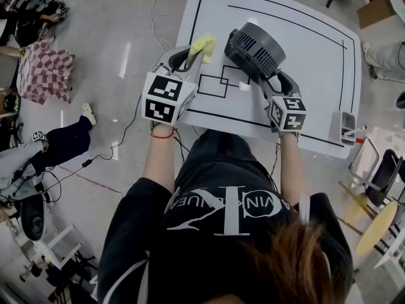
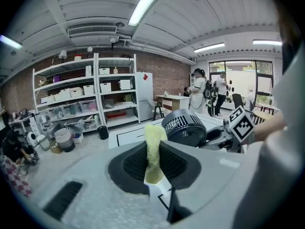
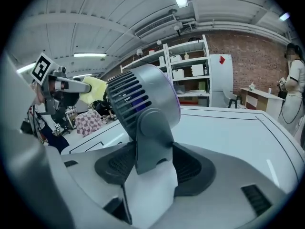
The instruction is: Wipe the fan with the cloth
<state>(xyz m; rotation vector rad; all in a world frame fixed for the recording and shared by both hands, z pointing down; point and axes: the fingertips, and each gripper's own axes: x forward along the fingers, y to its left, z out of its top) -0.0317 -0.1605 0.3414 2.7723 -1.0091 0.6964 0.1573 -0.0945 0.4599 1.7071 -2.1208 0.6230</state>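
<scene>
Head view first: your left tool (image 1: 193, 54) was closed on the yellow cloth (image 1: 204, 45), whose free end stuck out beyond the jaws, above the worktop (image 1: 316, 56). The cloth was near the fan (image 1: 255, 50) but not touching it. Your right tool (image 1: 269, 84) was clamped on the fan's stand, with the grille housing pointing away from you.

Left tool view: the jaws were together on the cloth (image 2: 153, 151), which stood up as a narrow folded strip. The fan (image 2: 185, 126) sat just beyond it to the right. With so little cloth exposed, a good wipe probably called for laying the strip's flat side on the housing, not poking with its tip.

Right tool view: the jaws pinched the fan (image 3: 143, 104) by its grey neck, and the cloth (image 3: 95, 89) hung off to the left of the grille. The grip looked narrow, so light pressure seemed wise. You could turn the fan towards the cloth and brace it against the stroke so it didn't twist in the jaws.
</scene>
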